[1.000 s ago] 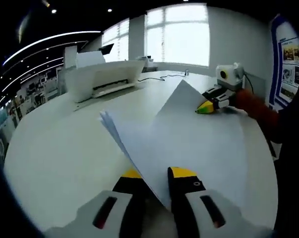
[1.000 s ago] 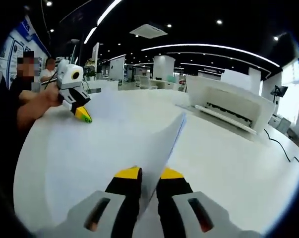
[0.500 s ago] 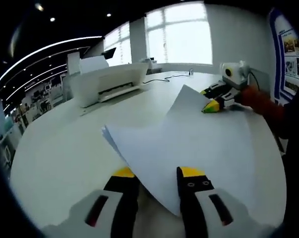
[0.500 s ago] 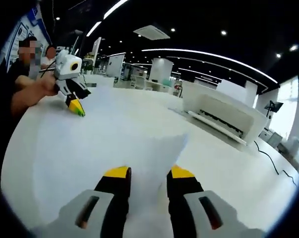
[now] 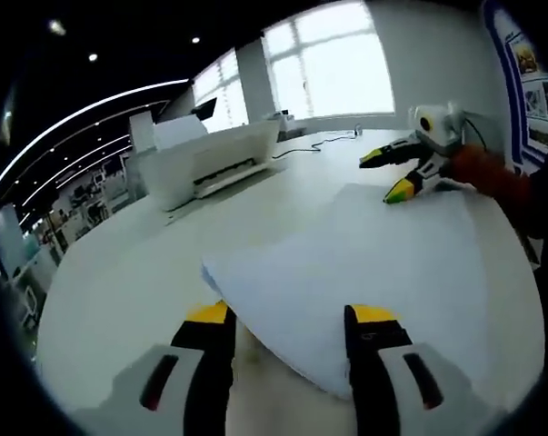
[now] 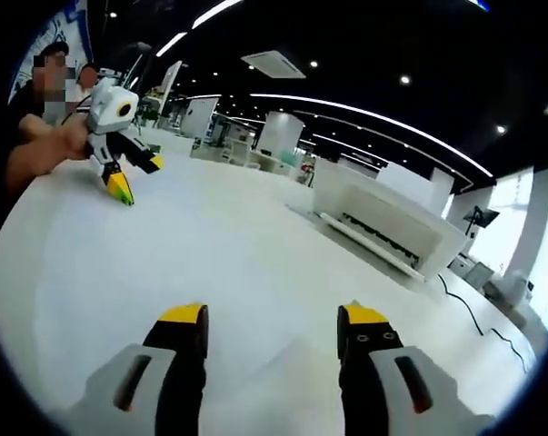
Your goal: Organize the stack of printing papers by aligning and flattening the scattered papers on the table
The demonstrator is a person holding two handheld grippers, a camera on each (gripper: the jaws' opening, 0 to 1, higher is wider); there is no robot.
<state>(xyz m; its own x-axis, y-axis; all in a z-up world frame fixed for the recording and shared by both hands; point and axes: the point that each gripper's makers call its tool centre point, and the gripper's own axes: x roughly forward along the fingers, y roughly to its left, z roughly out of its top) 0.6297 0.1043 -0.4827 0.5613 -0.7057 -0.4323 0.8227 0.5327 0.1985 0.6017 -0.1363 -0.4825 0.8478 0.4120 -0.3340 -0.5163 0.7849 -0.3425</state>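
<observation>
On the white tabletop (image 5: 119,272) one stack of papers (image 5: 373,263) lies flat. Nearest, the left claw (image 5: 287,318) spreads wide over its near corner, gripping nothing. Beyond the papers' far edge, the right claw (image 5: 383,173) gapes empty; one printer (image 5: 210,159) stands farther back.

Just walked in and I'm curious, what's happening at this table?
A person is tidying a stack of printing papers on a white table with a handheld gripper in each hand. Both the left gripper and the right gripper are open, one at each end of the stack, gripping nothing. The papers lie flat, with sheet edges fanned out near the left gripper, so they are not fully aligned. A white printer sits further back on the table.
</observation>
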